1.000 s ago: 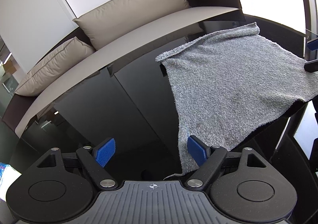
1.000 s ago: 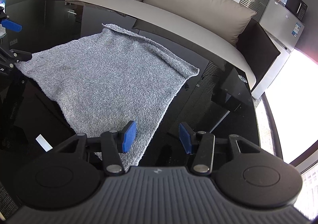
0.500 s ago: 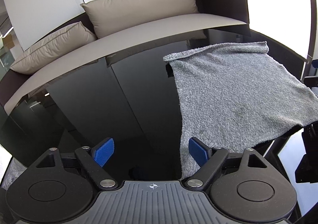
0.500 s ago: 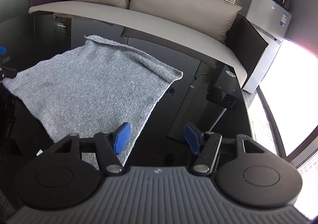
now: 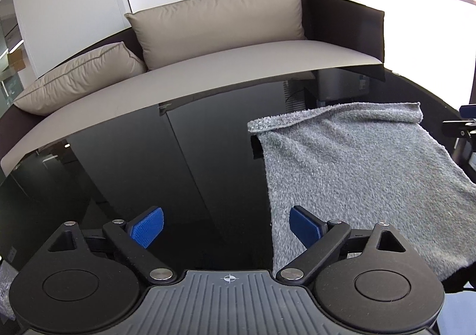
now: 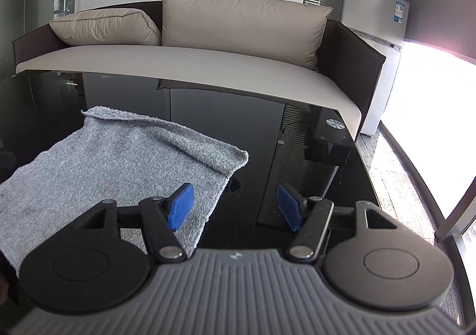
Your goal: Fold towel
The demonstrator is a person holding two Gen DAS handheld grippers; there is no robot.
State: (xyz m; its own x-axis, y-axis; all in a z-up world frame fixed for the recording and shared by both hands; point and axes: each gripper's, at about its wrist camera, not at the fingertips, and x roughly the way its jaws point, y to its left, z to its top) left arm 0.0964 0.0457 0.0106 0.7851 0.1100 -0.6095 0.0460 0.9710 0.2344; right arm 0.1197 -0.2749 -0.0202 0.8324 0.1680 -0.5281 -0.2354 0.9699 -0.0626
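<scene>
Towel looks folded once on the bench; both grippers free of it.

I read the grey towel [image 5: 357, 180] as lying flat on the glossy black bench [image 5: 148, 174], with a doubled, rolled edge along its far side, so I judge one fold done and at least another half-fold and a tidy-up left. My left gripper [image 5: 226, 226] is spreading wider, nothing between its blue pads, its right pad hanging over the towel's near left edge. My right gripper [image 6: 235, 205] stands apart and pinches nothing, its left pad above the towel's near right edge.
</scene>
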